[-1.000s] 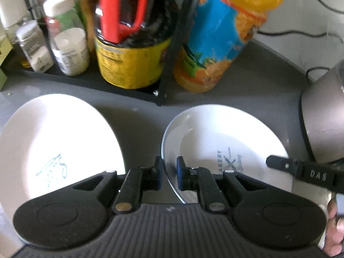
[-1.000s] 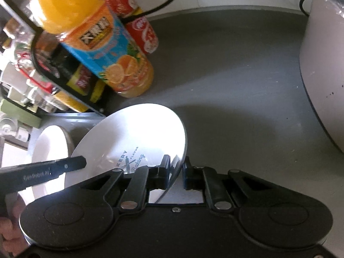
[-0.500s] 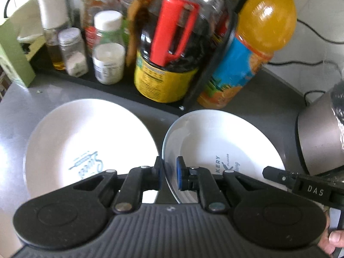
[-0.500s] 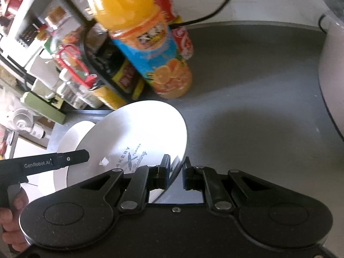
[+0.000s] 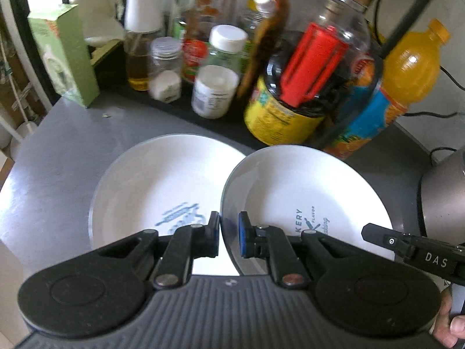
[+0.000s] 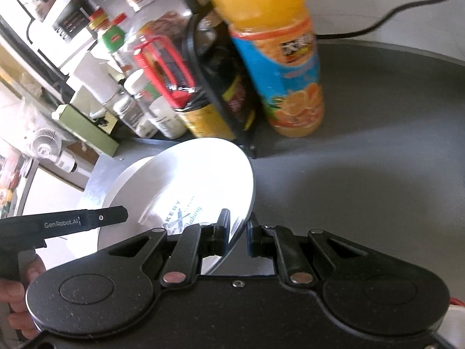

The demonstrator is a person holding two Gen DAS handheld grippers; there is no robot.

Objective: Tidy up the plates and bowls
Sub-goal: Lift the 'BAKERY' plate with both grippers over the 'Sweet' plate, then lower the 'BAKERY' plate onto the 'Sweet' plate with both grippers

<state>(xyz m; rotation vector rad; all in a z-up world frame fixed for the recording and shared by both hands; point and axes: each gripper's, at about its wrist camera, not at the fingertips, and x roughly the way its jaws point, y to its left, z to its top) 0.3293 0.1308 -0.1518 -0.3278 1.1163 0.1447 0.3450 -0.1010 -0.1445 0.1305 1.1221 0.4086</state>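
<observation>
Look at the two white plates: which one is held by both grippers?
The plate with the "Baking" print, on the right in the left wrist view. The left gripper and right gripper clamp its opposite rims; the other plate lies on the counter.

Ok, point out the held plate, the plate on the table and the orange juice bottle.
held plate [image 5: 290, 192]: left wrist view, bare white centre.
plate on the table [image 5: 162, 180]: left wrist view, inner surface.
orange juice bottle [image 6: 279, 67]: right wrist view, blue label.
</observation>
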